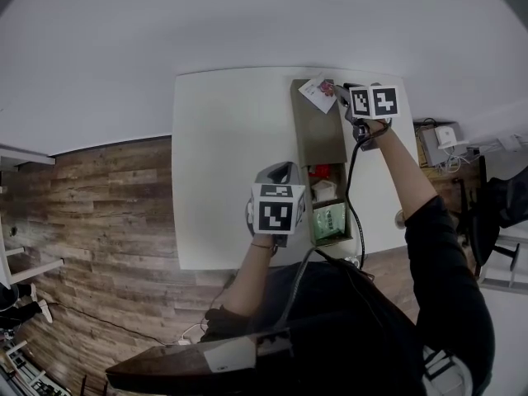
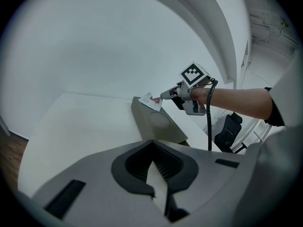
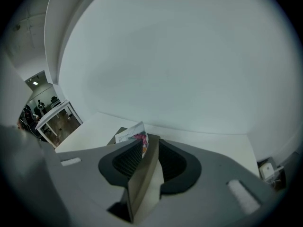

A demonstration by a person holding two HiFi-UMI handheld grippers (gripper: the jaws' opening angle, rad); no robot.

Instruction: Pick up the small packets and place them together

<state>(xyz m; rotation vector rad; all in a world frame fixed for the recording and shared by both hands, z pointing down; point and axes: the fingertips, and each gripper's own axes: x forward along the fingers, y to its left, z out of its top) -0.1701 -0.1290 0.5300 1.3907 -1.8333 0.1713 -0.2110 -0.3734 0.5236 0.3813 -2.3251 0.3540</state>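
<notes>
White table [image 1: 214, 172] lies bare and open across its left and middle, while a long grey tray [image 1: 320, 134] runs down its right side, packets [image 1: 330, 219] filling the tray's near compartments, the right gripper [image 1: 338, 95] over its far end, and the left gripper [image 1: 280, 168] hovering just beside its near end.

Right gripper [image 3: 150, 143] jaws apart, small packet [image 3: 134, 137] perhaps loose between, grey tray [image 3: 142, 188] beneath

A plain office or lab workroom: a white table [image 1: 223, 180] on wood-plank floor [image 1: 107, 221], bare white walls [image 1: 206, 23], a black office chair [image 1: 503, 209] (half out of frame), cables [image 1: 452, 163] on a side desk.
</notes>
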